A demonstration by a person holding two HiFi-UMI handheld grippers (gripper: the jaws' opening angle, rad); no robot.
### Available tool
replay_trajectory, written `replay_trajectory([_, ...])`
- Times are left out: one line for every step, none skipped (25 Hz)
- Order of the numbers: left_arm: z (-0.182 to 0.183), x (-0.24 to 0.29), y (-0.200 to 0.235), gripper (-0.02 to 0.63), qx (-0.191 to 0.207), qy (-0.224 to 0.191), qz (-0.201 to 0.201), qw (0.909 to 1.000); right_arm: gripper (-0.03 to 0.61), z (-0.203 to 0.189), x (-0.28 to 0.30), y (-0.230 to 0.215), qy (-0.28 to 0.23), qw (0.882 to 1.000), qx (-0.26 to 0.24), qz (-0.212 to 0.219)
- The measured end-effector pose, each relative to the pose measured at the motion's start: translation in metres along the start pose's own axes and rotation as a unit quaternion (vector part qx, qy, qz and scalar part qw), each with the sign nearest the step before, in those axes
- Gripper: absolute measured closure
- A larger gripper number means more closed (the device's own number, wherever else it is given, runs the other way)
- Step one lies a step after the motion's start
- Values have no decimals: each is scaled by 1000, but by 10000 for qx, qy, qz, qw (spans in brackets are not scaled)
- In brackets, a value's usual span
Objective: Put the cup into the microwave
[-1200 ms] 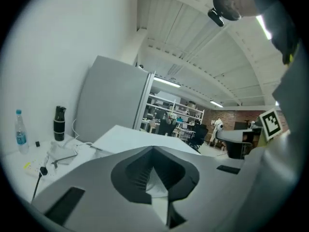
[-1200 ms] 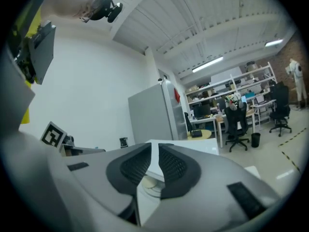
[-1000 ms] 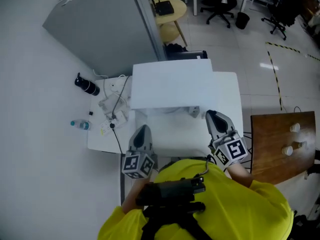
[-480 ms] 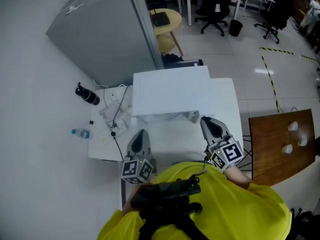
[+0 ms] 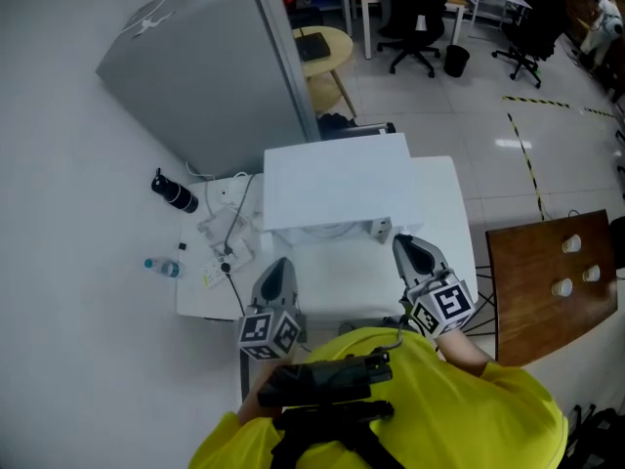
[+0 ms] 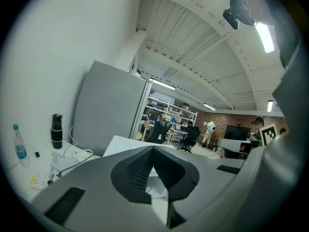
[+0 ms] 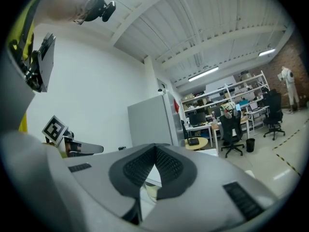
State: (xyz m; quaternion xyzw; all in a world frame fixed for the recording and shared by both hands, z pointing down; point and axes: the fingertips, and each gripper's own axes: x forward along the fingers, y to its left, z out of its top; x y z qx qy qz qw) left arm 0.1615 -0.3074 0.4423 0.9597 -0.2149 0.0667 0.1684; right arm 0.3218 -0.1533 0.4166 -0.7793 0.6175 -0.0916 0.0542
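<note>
A white box-shaped microwave (image 5: 337, 189) stands at the back of a white table (image 5: 444, 213), its door side facing me and hidden from above. A small pale object (image 5: 380, 229), possibly the cup, sits at its front edge. My left gripper (image 5: 278, 262) hovers over the table's near left, shut and holding nothing. My right gripper (image 5: 403, 246) is just right of the small object and nearer to me, also shut and holding nothing. Both gripper views show the pads (image 6: 153, 151) (image 7: 154, 151) meeting at the tip.
A black bottle (image 5: 174, 192), a water bottle (image 5: 162, 267) and cables with a power strip (image 5: 223, 234) lie on the table's left. A grey partition (image 5: 205, 66) stands behind. To the right, a wooden table (image 5: 527, 291) carries two paper cups (image 5: 562, 287).
The head view has tilted, so the scene sits lower in the picture. The right gripper has drifted a little left, toward the small object. The left gripper has stayed put.
</note>
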Motion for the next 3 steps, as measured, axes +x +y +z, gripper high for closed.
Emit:
replay_trajectory([-2,-1,0,614,-3,22,-11,10000,573,-1,-1,1,2,10000,6,-8])
replay_trajectory([-4,-2,0,614,-8,45,-22,10000,572,-2,-2,2,3,10000,16,-17])
replay_trajectory([-6,-4,-1,614,-15,68,-34,10000,572,-3,-3,3,4,10000,27,-25])
